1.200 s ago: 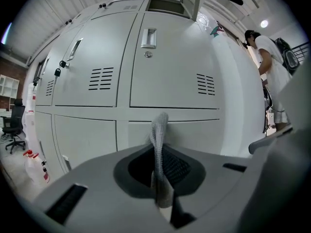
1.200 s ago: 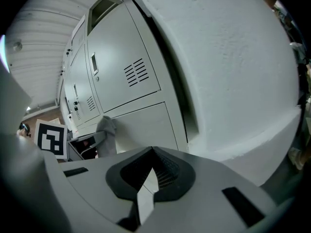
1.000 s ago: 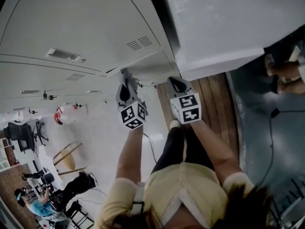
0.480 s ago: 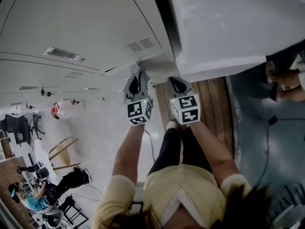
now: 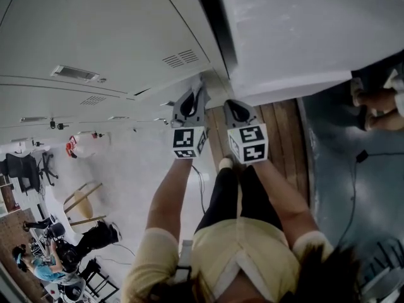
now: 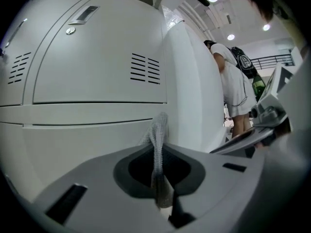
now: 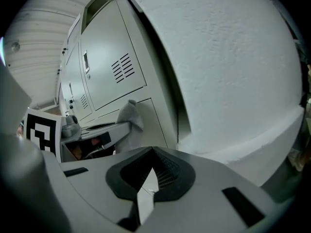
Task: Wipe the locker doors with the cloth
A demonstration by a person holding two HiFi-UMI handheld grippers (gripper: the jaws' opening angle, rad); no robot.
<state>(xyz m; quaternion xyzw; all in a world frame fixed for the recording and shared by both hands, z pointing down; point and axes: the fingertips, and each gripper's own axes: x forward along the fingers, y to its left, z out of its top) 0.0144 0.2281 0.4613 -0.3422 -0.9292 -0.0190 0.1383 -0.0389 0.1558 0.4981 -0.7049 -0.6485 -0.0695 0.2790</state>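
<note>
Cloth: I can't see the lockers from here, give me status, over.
Left tongs shut on cloth. Right tongs shut, empty. Its tip by lower locker door, contact unclear. Nothing in the way.

The floor (image 5: 136, 169) is pale and glossy on the left, where a tan wooden chair (image 5: 87, 210), a black office chair (image 5: 26, 171) and a red-and-white object (image 5: 81, 146) stand on it; a strip of wooden planks (image 5: 284, 134) runs out from the foot of the lockers (image 5: 113, 30). On the right it is dark grey; a black cable (image 5: 362, 156) trails across it.
</note>
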